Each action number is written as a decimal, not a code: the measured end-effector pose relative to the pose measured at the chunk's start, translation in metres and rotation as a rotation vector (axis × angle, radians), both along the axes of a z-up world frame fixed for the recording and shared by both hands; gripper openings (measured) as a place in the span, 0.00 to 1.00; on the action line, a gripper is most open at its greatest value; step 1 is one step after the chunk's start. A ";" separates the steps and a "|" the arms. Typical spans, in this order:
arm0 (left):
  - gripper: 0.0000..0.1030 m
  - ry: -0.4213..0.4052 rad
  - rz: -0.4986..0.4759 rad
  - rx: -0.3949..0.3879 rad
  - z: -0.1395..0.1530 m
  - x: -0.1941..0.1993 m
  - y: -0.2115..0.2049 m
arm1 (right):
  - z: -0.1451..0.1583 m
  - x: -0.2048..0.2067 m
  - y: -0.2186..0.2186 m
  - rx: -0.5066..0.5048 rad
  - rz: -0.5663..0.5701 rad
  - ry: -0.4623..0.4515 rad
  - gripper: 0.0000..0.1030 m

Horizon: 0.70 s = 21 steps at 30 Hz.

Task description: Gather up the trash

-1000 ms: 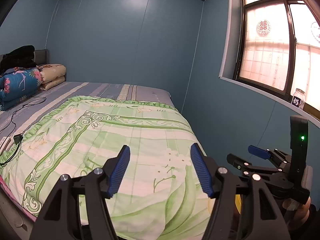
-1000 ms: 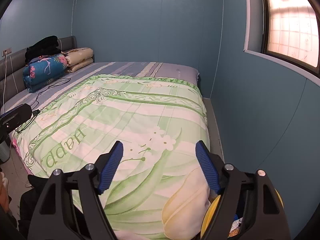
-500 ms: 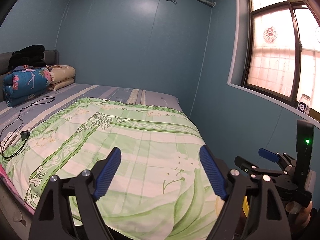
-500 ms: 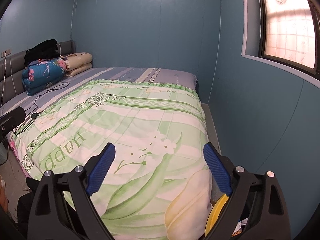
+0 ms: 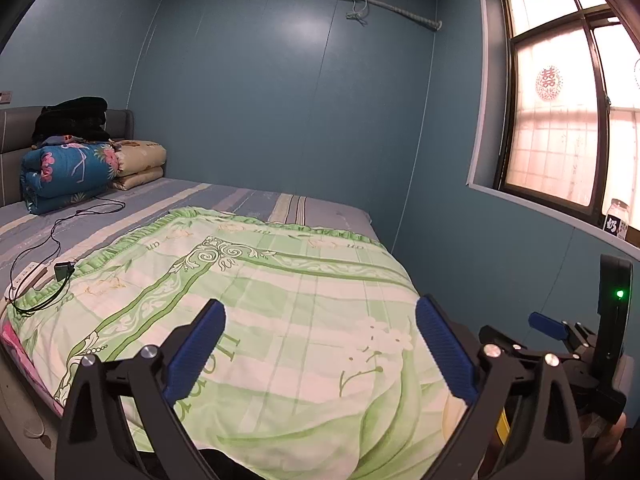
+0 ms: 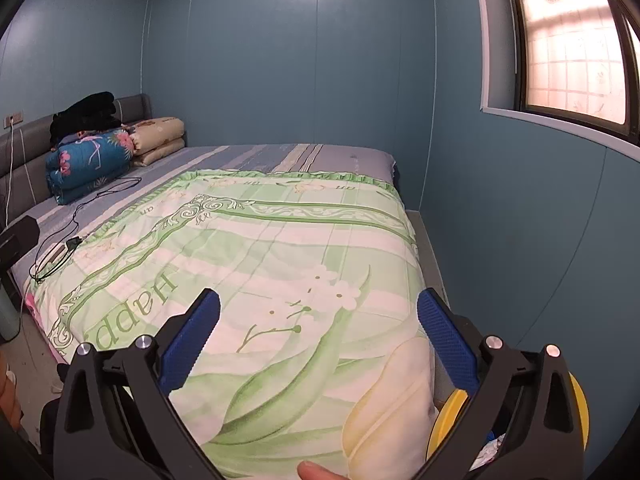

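Note:
My left gripper [image 5: 320,312] hovers over the foot of a bed, its blue-padded jaws opening wide with nothing between them. My right gripper [image 6: 318,300] is held beside it over the same green floral quilt [image 6: 280,248]; its jaws are opening too and hold nothing. In the left wrist view the right gripper [image 5: 520,330] shows at the lower right with a green light on its body. A yellow-rimmed bin [image 6: 442,428] stands on the floor between bed and wall, partly hidden behind the right finger, with some scraps inside. No loose trash shows on the quilt.
Folded quilts and pillows [image 5: 68,172] lie by the headboard. A black cable and a power strip [image 5: 36,272] rest on the bed's left side. A small jar [image 5: 618,216] stands on the windowsill. A fingertip [image 6: 316,470] shows at the bottom edge.
Both grippers' jaws have spread much wider. The left wrist view has tipped upward, bringing the air conditioner into sight. The right view has barely shifted.

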<state>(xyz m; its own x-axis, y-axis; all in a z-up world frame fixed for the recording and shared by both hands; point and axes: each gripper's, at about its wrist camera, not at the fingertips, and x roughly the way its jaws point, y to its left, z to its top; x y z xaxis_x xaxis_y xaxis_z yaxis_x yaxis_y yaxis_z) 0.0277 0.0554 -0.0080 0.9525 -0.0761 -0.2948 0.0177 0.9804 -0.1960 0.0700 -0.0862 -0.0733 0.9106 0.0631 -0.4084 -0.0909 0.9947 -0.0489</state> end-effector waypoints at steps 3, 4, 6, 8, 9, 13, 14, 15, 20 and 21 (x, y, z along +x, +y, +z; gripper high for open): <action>0.91 -0.009 0.002 0.004 -0.001 -0.002 -0.001 | -0.002 0.000 -0.002 0.007 -0.007 0.002 0.92; 0.92 -0.011 0.003 0.006 -0.001 -0.003 -0.001 | -0.003 0.000 -0.002 0.009 -0.009 0.004 0.92; 0.92 -0.018 0.007 0.011 -0.002 -0.005 -0.001 | -0.004 -0.001 -0.003 0.013 -0.009 0.004 0.92; 0.92 -0.019 0.008 0.010 -0.003 -0.005 0.000 | -0.005 -0.001 -0.004 0.015 -0.012 0.001 0.92; 0.92 -0.019 0.012 0.009 -0.003 -0.005 0.000 | -0.005 -0.001 -0.004 0.017 -0.011 0.001 0.92; 0.92 -0.021 0.016 0.002 -0.004 -0.007 0.001 | -0.006 -0.002 -0.004 0.024 -0.006 0.002 0.92; 0.92 -0.022 0.021 0.006 -0.004 -0.007 0.001 | -0.007 -0.002 -0.004 0.026 -0.004 0.003 0.92; 0.92 -0.022 0.025 0.009 -0.004 -0.007 0.001 | -0.007 -0.001 -0.004 0.025 -0.005 0.005 0.92; 0.92 -0.011 0.018 -0.003 -0.006 -0.005 0.004 | -0.008 0.000 -0.003 0.028 -0.004 0.009 0.92; 0.92 -0.008 0.019 0.001 -0.006 -0.005 0.004 | -0.008 0.000 -0.004 0.027 -0.004 0.007 0.92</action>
<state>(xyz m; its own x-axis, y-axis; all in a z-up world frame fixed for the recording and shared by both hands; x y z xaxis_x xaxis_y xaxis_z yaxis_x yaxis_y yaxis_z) 0.0231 0.0597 -0.0142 0.9562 -0.0581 -0.2868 0.0010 0.9807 -0.1953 0.0697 -0.0897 -0.0817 0.9078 0.0710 -0.4133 -0.0875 0.9959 -0.0211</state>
